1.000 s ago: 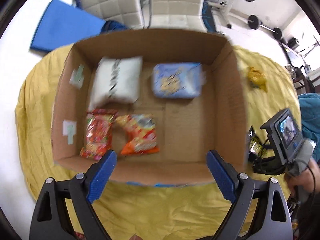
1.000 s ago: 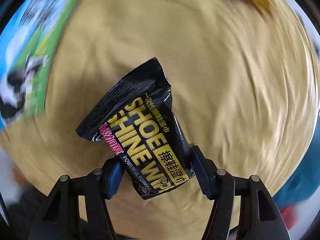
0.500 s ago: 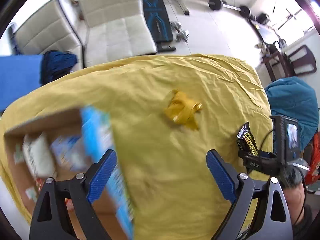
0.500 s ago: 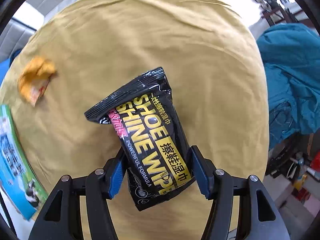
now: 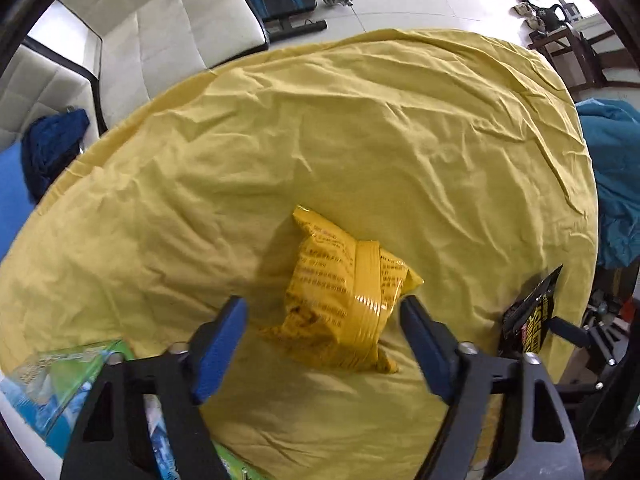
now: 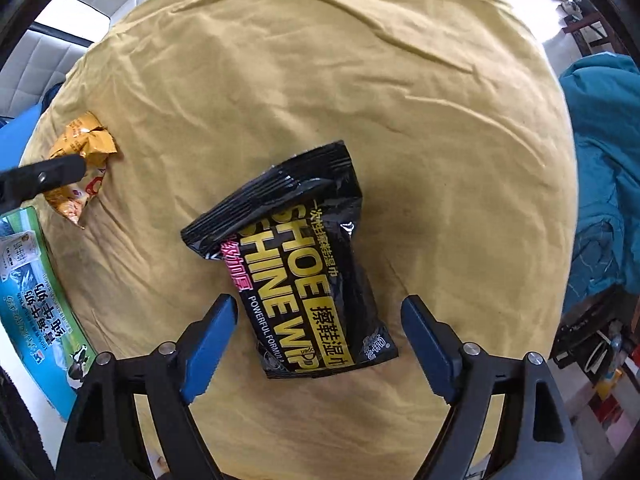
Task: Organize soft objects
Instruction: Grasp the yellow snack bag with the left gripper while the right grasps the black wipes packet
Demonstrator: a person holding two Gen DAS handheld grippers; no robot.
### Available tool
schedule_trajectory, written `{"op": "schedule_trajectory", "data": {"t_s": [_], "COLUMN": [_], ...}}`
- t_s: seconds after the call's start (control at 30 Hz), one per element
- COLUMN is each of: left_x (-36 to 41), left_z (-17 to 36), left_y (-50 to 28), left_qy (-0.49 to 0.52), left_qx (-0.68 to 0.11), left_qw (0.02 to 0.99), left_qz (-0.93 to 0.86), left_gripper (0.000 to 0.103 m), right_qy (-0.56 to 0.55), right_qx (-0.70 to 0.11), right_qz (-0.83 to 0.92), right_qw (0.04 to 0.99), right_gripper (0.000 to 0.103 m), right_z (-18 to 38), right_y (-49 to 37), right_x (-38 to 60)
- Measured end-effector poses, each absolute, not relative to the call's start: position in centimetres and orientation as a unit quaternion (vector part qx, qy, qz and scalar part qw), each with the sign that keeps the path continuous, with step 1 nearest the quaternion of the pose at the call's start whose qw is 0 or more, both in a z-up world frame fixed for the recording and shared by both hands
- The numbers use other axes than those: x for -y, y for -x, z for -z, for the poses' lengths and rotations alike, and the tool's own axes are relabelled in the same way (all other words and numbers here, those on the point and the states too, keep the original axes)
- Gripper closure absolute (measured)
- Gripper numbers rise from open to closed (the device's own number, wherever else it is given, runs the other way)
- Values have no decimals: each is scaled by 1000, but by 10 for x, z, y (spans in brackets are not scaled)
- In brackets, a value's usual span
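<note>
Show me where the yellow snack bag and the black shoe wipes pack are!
yellow snack bag point(image 5: 340, 292), left wrist view, on its taped middle.
black shoe wipes pack point(image 6: 304, 276), right wrist view, on the big yellow letters.

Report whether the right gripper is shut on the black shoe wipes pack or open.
Open. The right gripper has both blue pads clear of the black shoe wipes pack, yellow cloth visible in each gap.

We see a yellow cloth point(image 5: 400, 140), a yellow packet point(image 5: 344, 292) with dark print, a black pouch point(image 6: 304, 272) with yellow and pink lettering, and a blue-green box point(image 6: 36, 292).
</note>
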State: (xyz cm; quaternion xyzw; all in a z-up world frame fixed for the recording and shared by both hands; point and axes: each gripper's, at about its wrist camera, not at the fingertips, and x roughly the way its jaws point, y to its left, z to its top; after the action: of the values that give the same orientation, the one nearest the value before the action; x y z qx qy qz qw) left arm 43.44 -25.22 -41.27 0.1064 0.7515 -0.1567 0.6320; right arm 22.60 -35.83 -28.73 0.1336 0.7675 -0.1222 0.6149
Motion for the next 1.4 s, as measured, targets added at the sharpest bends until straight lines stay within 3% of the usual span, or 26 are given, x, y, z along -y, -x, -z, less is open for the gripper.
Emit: {"op": "schedule_trajectory", "data": {"t_s": [0.1, 0.13, 0.27, 0.7, 1.13, 1.3, 1.4], "left_x": [254, 254, 249, 240, 248, 241, 237], "left_z": [424, 428, 425, 437, 447, 442, 439], "left_y": [-434, -433, -418, -304, -295, -298, -295], "left_qy": [-93, -97, -83, -74, -79, -77, -75], "left_qx": [-762, -763, -752, -745, -734, -731, -730], "left_qw": [619, 618, 636, 653, 666, 670, 671], "left_qz": [164, 162, 154, 115, 108, 107, 105], "left_gripper": [47, 48, 50, 51, 52, 53, 59], "right_qy": [-132, -134, -153, -140, -116, -119, -114], "right_qx": [-767, -766, -756, -765, -769, -774, -773], "right_qz": [128, 127, 132, 145, 147, 144, 147], "right_qw": [615, 616, 623, 612, 611, 605, 606], "right_gripper": [21, 38, 44, 42, 39, 30, 30], "right_z": [298, 298, 296, 293, 320, 324, 328], "right_y": [-218, -221, -211, -182, -188, -180, -176], "right_x": [359, 359, 368, 357, 320, 318, 312]}}
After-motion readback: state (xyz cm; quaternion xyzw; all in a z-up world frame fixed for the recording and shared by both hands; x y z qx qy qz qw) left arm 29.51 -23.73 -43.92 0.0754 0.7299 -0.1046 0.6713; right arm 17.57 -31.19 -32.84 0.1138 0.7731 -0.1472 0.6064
